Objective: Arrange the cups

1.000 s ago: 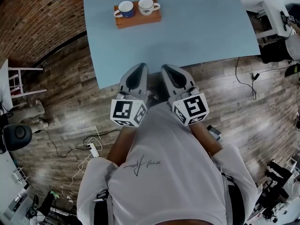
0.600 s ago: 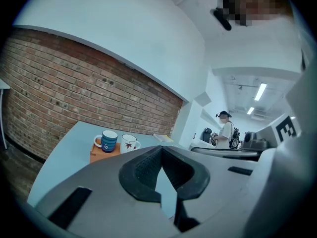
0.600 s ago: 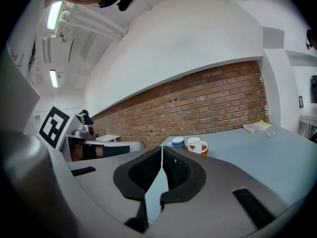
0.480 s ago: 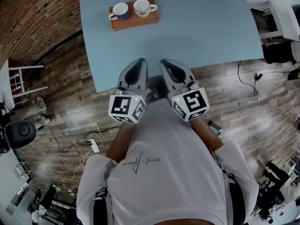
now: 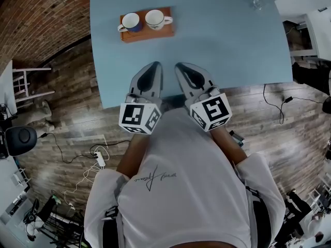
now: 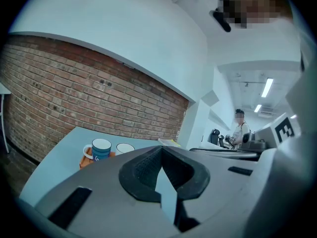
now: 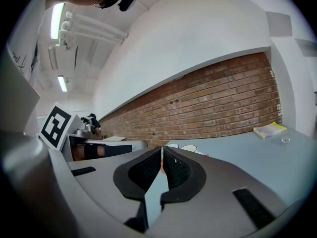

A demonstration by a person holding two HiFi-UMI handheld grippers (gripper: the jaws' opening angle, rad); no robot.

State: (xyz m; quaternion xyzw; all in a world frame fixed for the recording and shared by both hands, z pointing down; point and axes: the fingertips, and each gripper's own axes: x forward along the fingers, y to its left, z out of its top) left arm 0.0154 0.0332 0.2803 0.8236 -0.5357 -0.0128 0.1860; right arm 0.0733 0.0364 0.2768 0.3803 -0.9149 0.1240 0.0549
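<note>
Fingers closed, empty: left gripper beside right gripper, near-level over table edge.

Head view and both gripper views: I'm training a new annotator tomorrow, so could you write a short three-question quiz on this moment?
1. True or false: the blue cup and the white cup both stand on the wooden tray.
2. Pick one. The left tongs are: A open; B shut with nothing between them; C shut on a cup.
3. Fill in: in the head view, the blue cup stands to the ___ of the white cup.

Key: 1 true; 2 B; 3 left.
</note>
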